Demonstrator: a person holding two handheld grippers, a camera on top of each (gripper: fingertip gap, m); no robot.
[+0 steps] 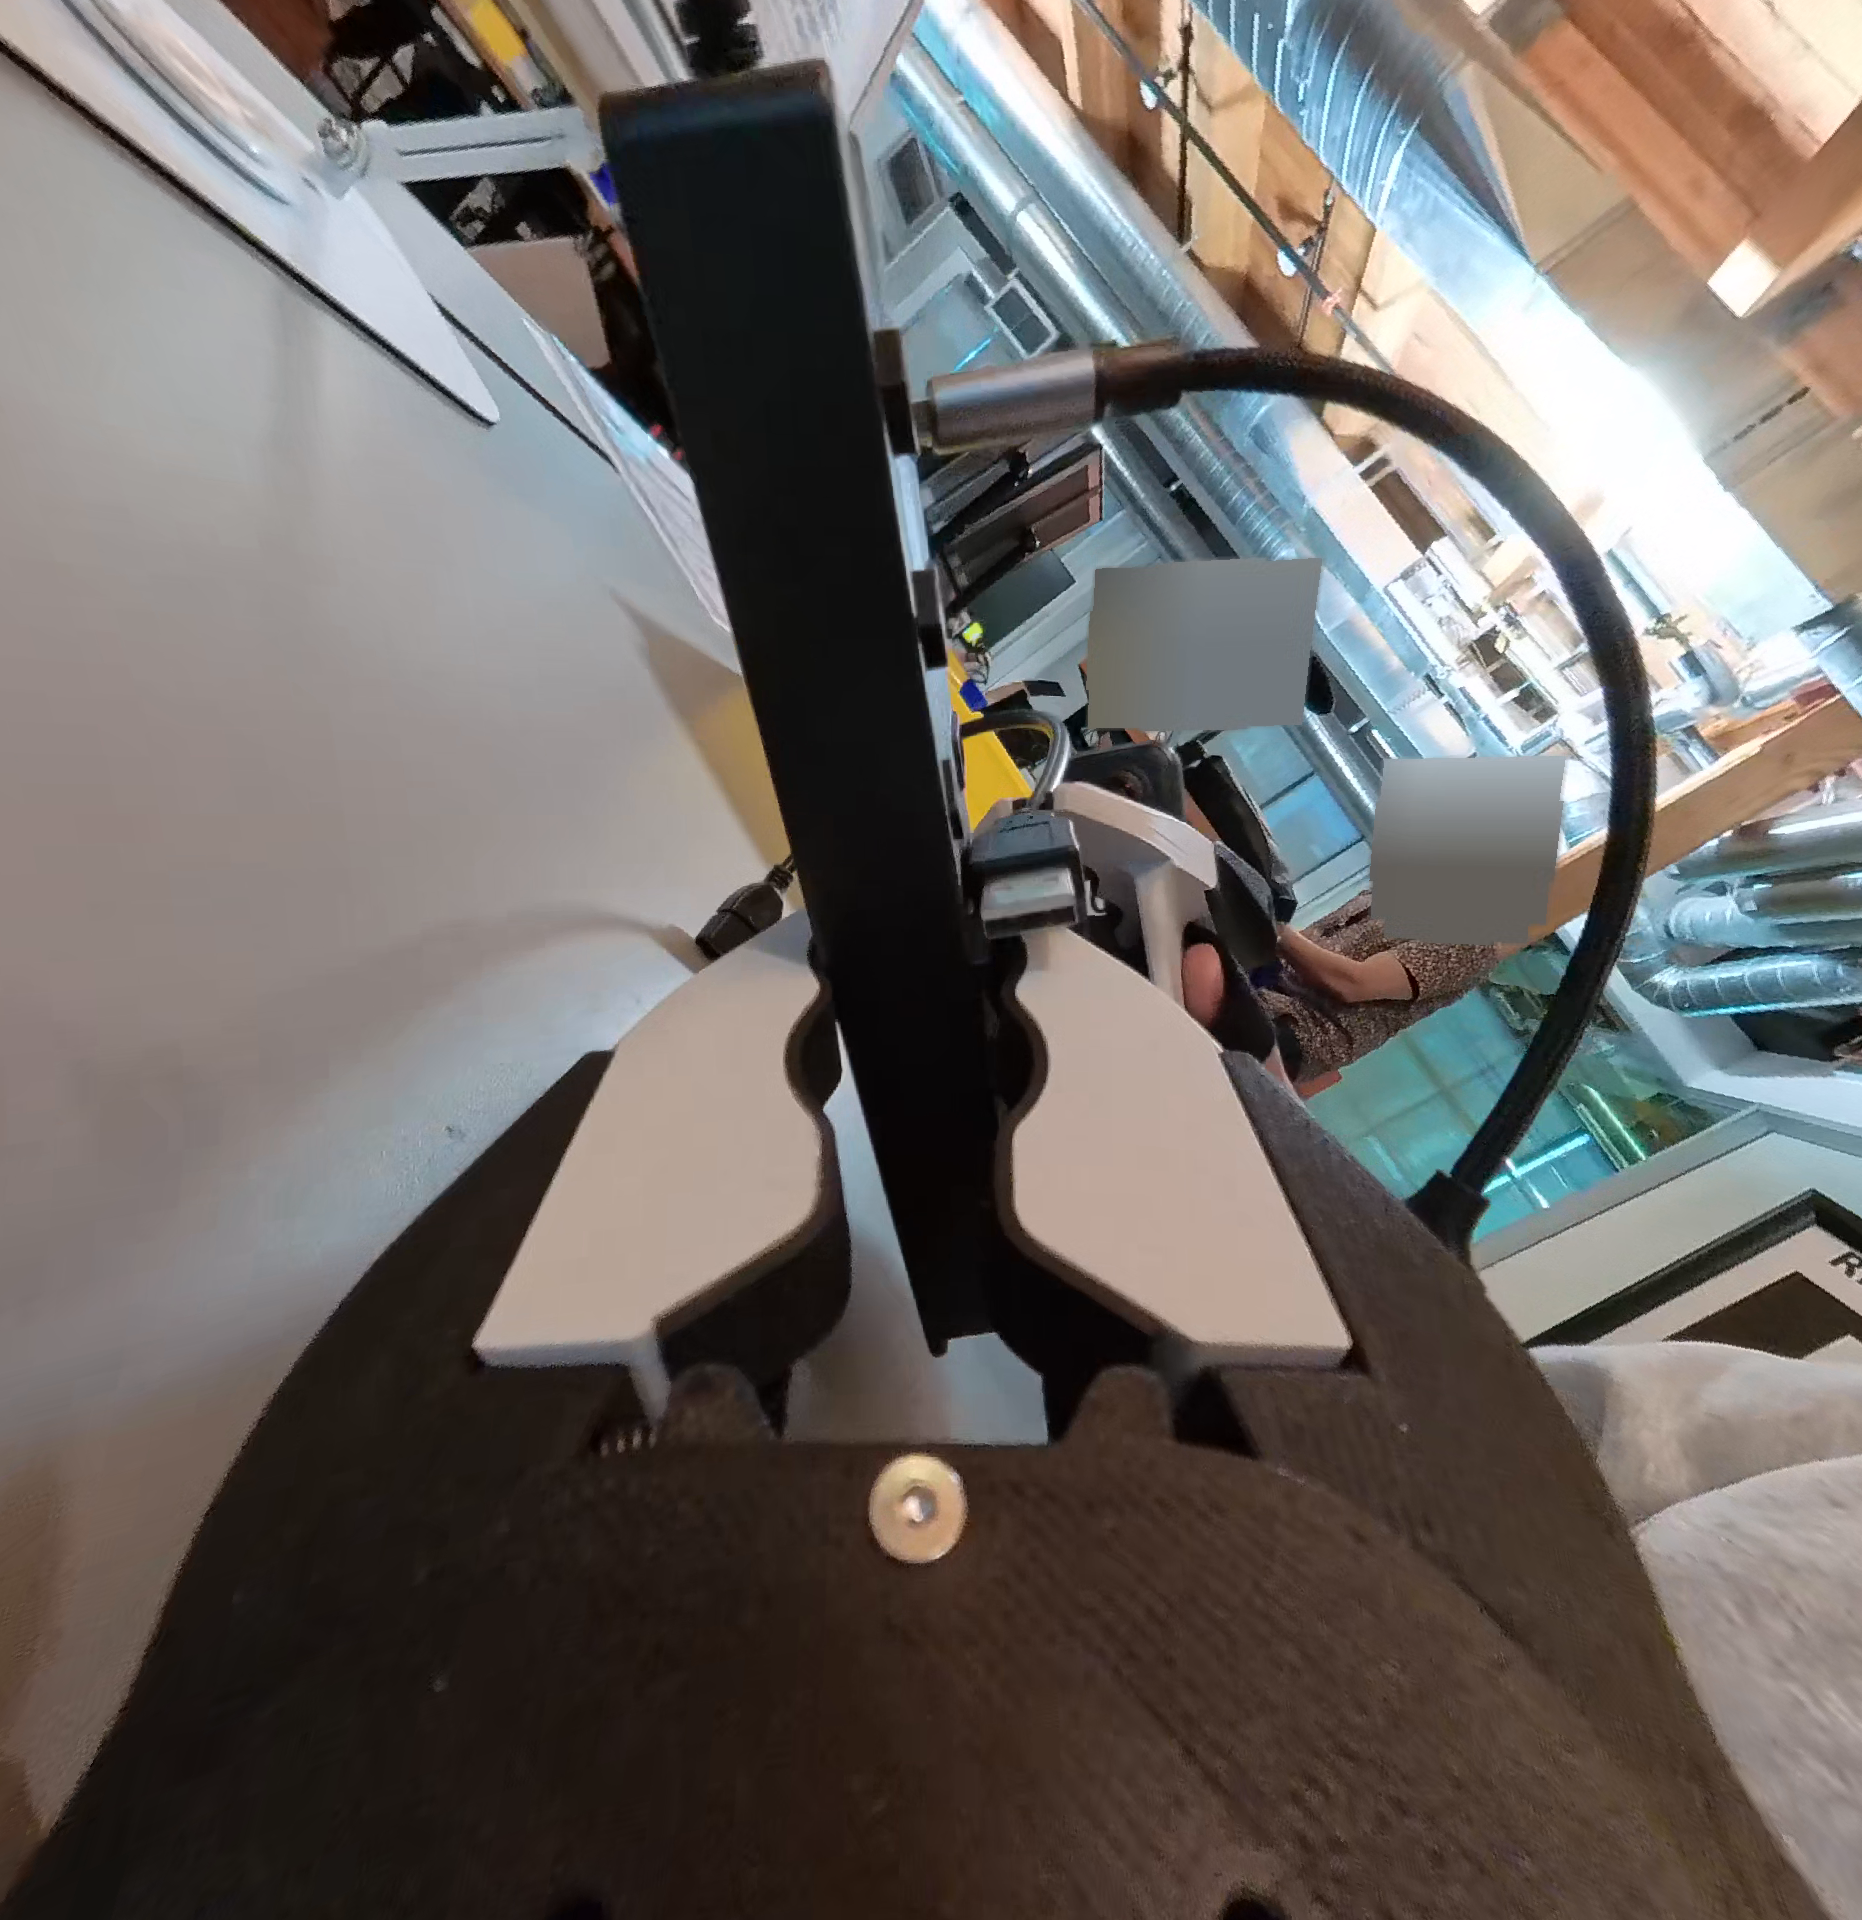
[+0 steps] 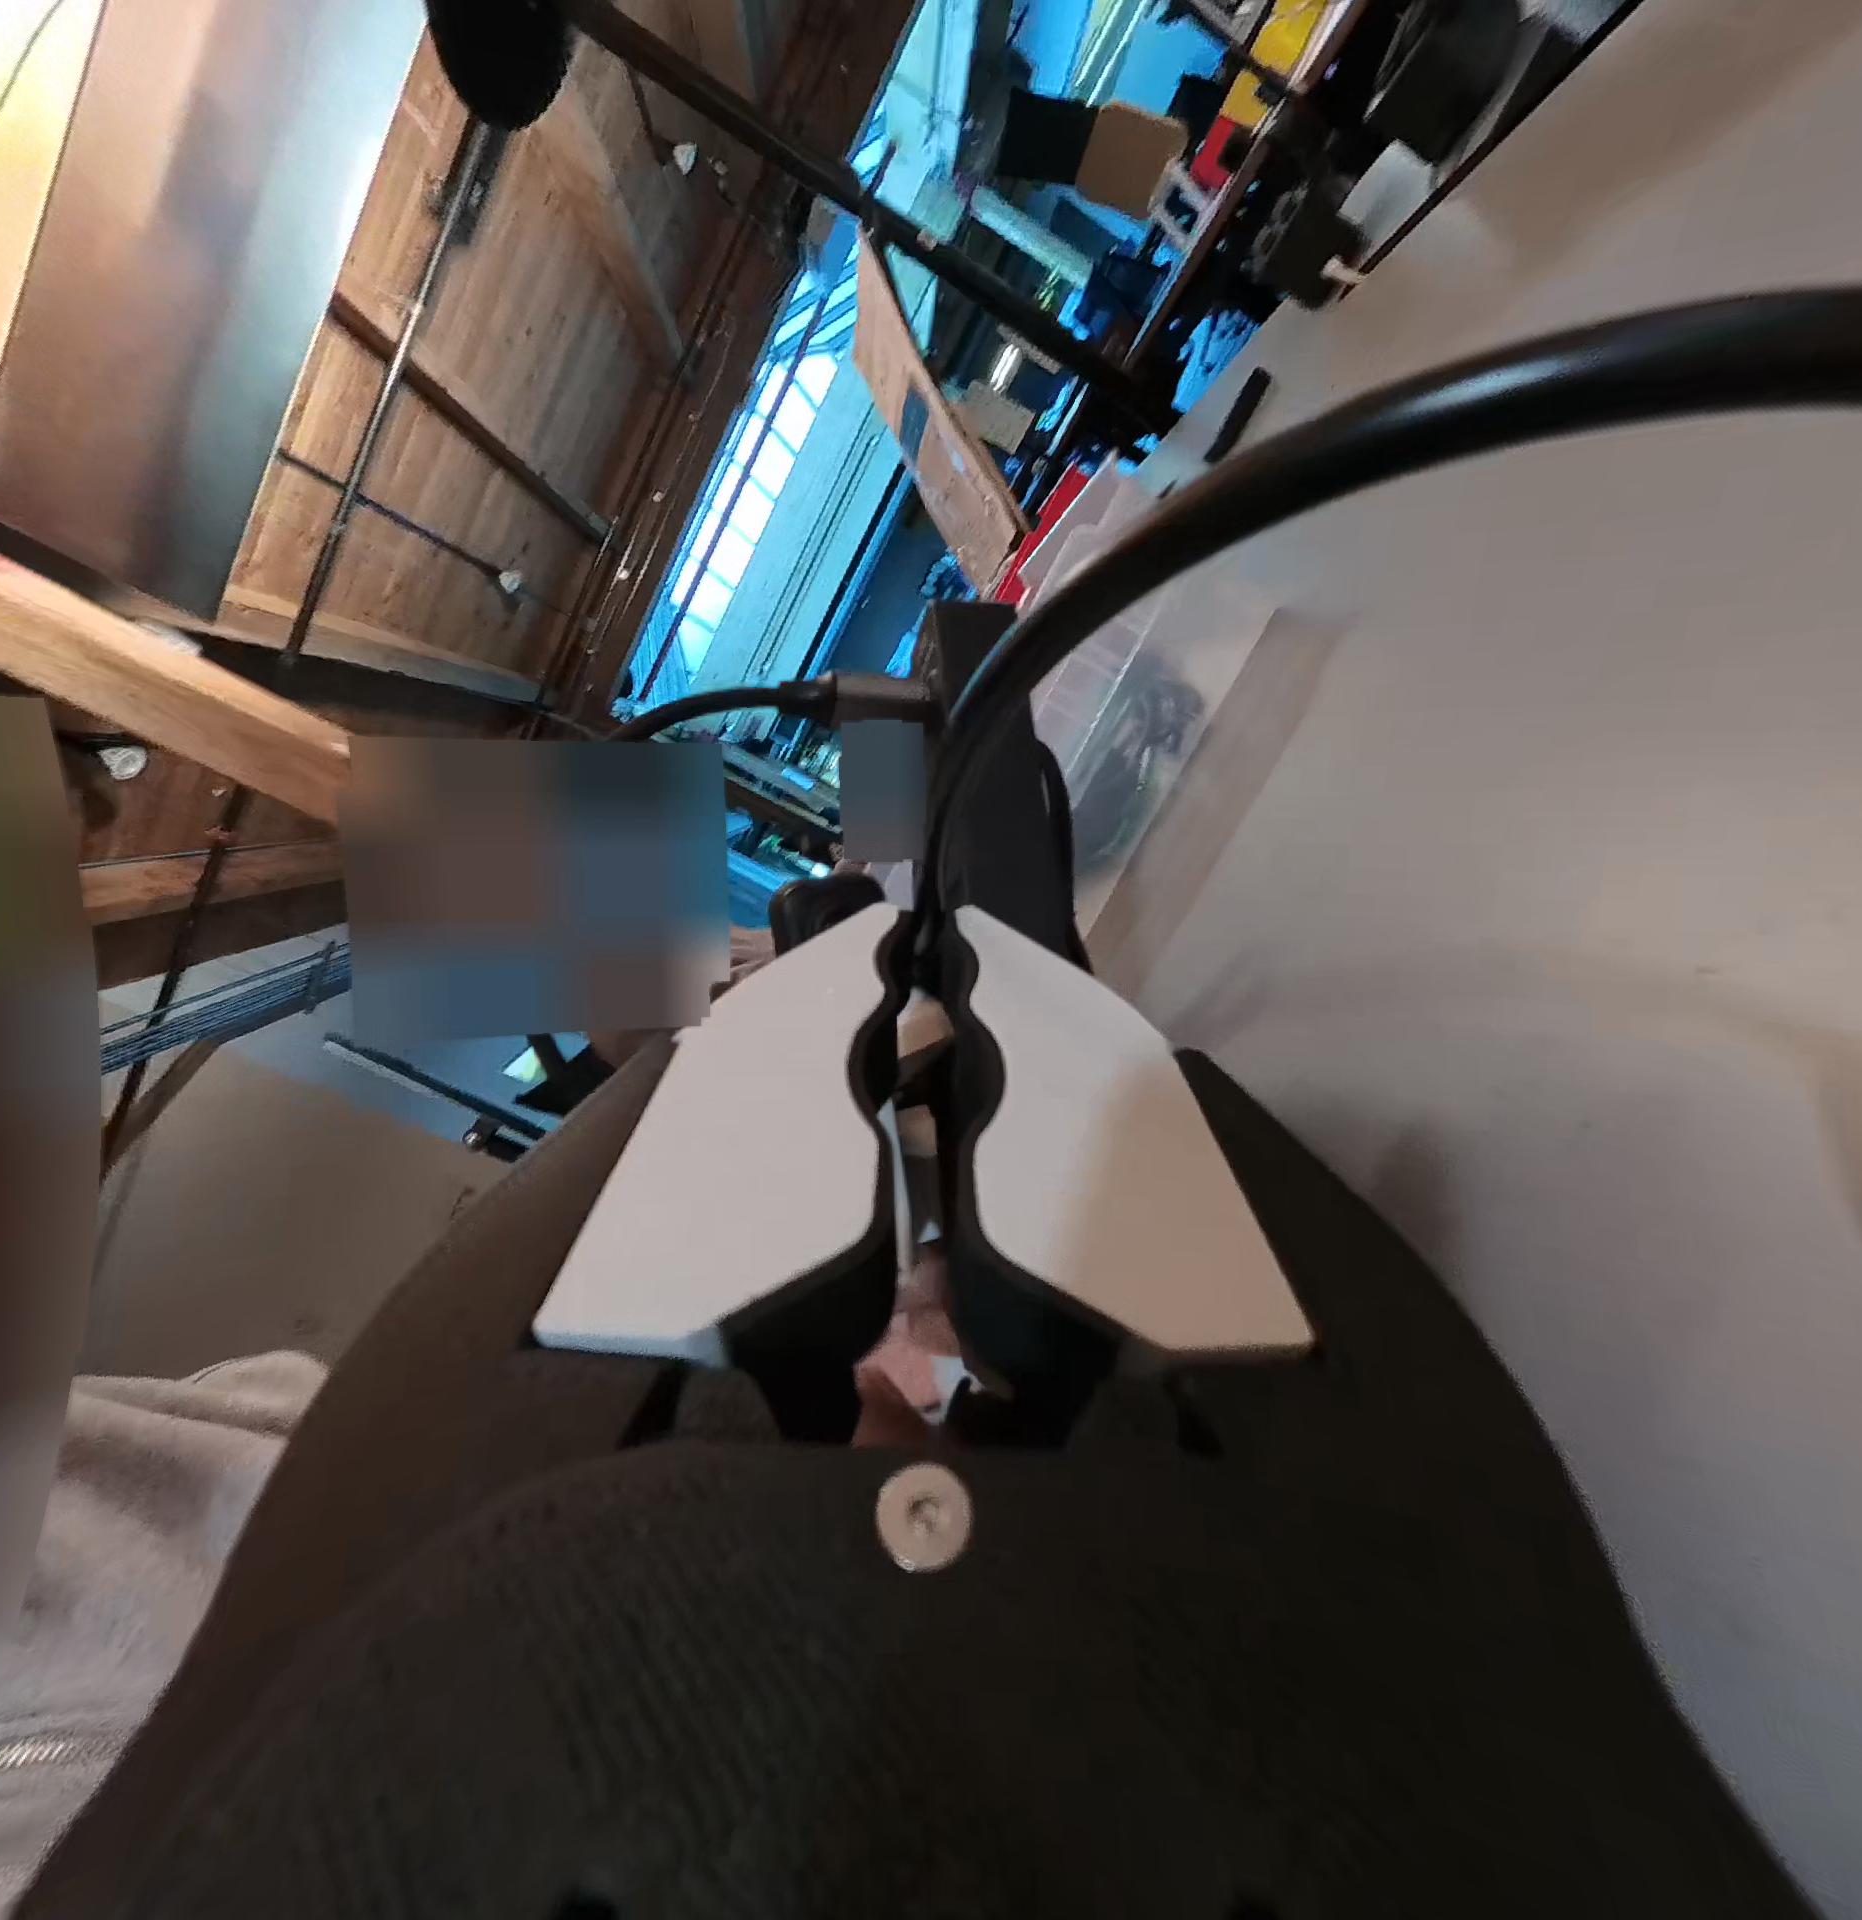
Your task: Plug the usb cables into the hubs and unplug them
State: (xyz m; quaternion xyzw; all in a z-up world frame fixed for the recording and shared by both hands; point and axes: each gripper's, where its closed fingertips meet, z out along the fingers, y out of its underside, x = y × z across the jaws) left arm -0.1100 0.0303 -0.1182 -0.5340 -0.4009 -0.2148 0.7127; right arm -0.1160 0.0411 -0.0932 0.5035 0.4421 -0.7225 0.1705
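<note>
My left gripper (image 1: 911,966) is shut on a long black USB hub (image 1: 792,582) that stands up between its white fingers (image 1: 688,1174). A braided black cable (image 1: 1592,727) has its metal plug (image 1: 1000,410) seated in a port near the hub's far end. A black USB-A plug (image 1: 1026,878) sits beside the hub's port side with its metal shell in full view, held by the right gripper's white fingers (image 1: 1135,842). In the right wrist view, my right gripper (image 2: 927,920) is shut on this plug's black cable (image 2: 1322,416), with the hub (image 2: 963,644) just beyond.
The white table (image 1: 231,779) runs along the left, with a monitor base (image 1: 366,249) at its far end and a small black connector (image 1: 740,914) lying by the hub. A clear plastic box (image 2: 1145,727) stands on the table. A grey sleeve (image 1: 1737,1507) is at the lower right. My two grippers' fingertips are within a few centimetres of each other.
</note>
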